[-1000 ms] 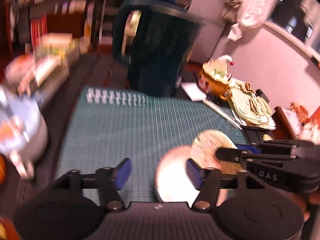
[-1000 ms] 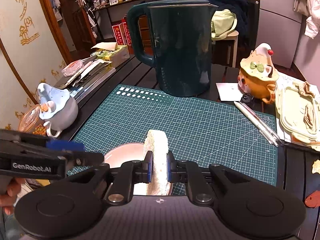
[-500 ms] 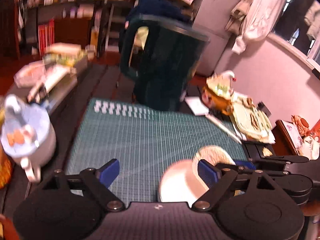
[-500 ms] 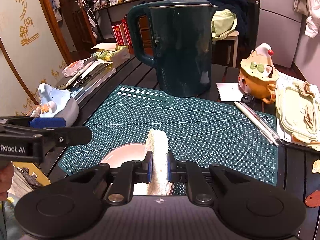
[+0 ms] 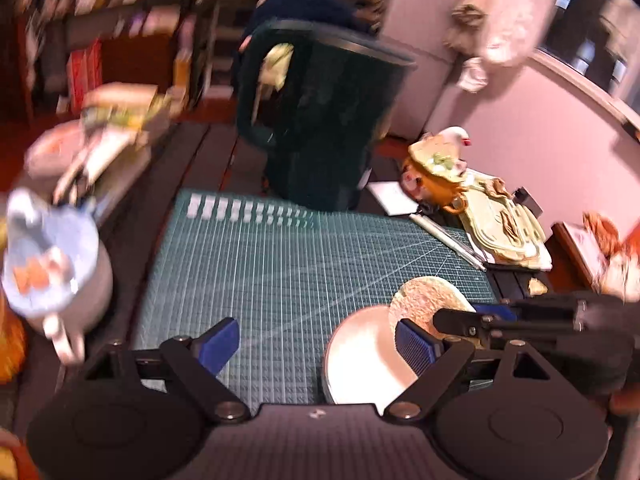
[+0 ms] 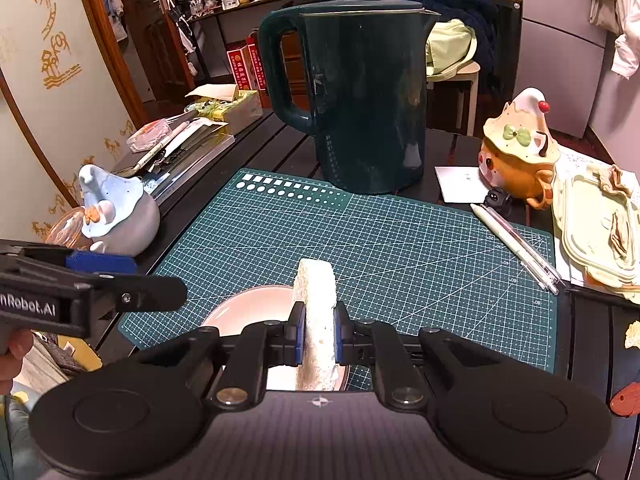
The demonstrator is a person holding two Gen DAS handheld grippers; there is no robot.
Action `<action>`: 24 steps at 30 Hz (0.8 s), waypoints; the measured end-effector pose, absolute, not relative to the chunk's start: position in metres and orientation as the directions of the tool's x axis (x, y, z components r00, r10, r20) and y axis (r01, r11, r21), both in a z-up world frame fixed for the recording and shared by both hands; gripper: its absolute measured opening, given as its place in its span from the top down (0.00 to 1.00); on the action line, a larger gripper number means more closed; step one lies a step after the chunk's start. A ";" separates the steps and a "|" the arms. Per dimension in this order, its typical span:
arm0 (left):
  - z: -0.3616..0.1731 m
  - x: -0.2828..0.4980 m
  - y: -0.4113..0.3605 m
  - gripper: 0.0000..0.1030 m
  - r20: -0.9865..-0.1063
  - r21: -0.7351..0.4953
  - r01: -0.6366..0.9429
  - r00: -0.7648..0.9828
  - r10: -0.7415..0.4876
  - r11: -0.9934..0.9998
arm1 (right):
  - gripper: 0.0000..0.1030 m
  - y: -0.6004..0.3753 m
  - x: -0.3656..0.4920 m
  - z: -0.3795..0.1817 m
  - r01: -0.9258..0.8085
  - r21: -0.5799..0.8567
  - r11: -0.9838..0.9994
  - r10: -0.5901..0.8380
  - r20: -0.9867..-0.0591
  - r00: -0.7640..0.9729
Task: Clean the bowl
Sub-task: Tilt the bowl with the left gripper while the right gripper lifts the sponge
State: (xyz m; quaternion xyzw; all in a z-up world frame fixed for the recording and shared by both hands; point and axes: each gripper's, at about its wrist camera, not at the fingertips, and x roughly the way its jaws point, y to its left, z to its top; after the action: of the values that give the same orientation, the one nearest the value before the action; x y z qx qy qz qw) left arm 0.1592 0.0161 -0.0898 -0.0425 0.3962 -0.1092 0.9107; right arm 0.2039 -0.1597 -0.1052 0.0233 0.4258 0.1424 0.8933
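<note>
left gripper (image 5: pixel 316 340): matte black body, two round black discs at 7 and 5 o'clock, black linkage arms with silver pivot screws, ribbed blue finger pads (image 5: pixel 414 344).
right gripper (image 6: pixel 320 330): same black build, blue pads, small white crosshair mark at 6 o'clock.
side marking: white lettering "nRobot.AI".
skin: bare fingers at 9 o'clock edge.

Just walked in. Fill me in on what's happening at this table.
A person holding two grippers is cleaning a bowl on the green cutting mat. The right gripper is shut on a round sponge, held on edge over the bowl. The left gripper is open and empty, beside the bowl, with one finger at its rim. A dark kettle stands behind the mat.
</note>
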 end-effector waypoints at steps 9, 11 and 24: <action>-0.090 0.161 0.003 0.17 -0.720 -0.126 0.137 0.669 -0.185 0.983 | 0.88 -0.157 0.203 -0.107 -0.245 0.162 0.956 0.280 -0.757 0.591; -0.094 0.164 0.002 0.17 -0.744 -0.140 0.117 0.643 -0.182 0.983 | 0.88 -0.157 0.203 -0.107 -0.246 0.162 0.956 0.280 -0.757 0.590; -0.123 0.167 0.006 0.20 -0.882 -0.226 -0.094 0.443 -0.163 0.969 | 0.88 -0.158 0.204 -0.108 -0.246 0.175 0.953 0.290 -0.761 0.581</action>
State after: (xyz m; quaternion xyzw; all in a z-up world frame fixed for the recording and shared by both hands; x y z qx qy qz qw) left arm 0.1669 0.0055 -0.1227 -0.1218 0.5274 -0.0205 0.8406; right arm 0.2040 -0.1579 -0.1081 0.0253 0.4324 0.1508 0.8886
